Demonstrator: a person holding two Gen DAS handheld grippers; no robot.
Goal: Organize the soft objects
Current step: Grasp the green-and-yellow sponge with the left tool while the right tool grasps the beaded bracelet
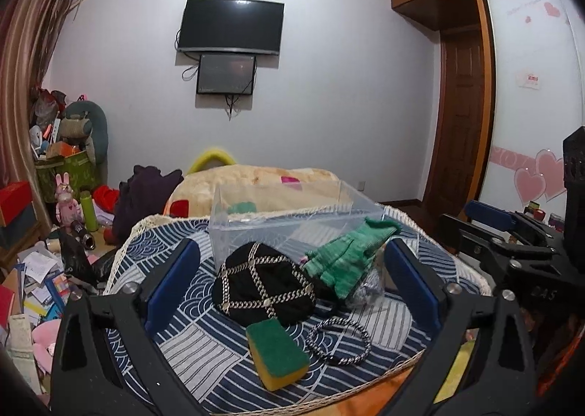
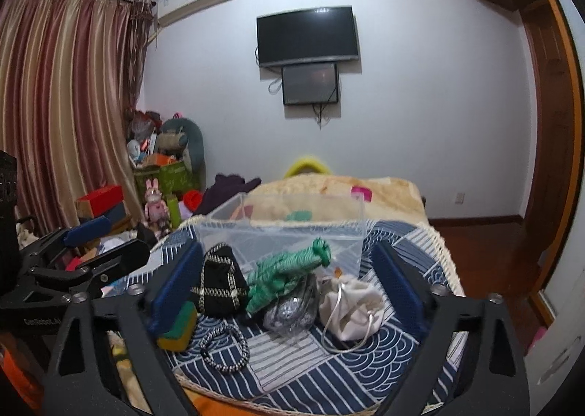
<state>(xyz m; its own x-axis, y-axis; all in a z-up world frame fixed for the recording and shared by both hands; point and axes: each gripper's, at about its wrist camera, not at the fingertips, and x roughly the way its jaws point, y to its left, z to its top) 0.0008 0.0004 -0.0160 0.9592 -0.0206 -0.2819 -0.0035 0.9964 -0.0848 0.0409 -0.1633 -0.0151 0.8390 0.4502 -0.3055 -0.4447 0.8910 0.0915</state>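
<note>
On a blue-and-white patterned cloth (image 1: 204, 353) lie a black hat with a chain lattice (image 1: 265, 284), a green knitted glove (image 1: 347, 258), a green-and-yellow sponge (image 1: 276, 355) and a braided black-white cord ring (image 1: 338, 341). Behind them stands a clear plastic box (image 1: 292, 218). In the right wrist view the hat (image 2: 221, 282), glove (image 2: 289, 269), sponge (image 2: 177, 326), cord ring (image 2: 225, 348), a silver shiny bundle (image 2: 292, 311) and a white drawstring pouch (image 2: 353, 308) show before the box (image 2: 281, 229). My left gripper (image 1: 292, 269) and right gripper (image 2: 289, 277) are open and empty, hovering over the pile.
The cloth (image 2: 329, 372) covers a bed with a beige blanket (image 1: 263, 185). Clutter, boxes and toys (image 1: 65, 174) fill the floor at left. A wardrobe (image 1: 526, 86) and door stand right. A TV (image 1: 230, 26) hangs on the far wall.
</note>
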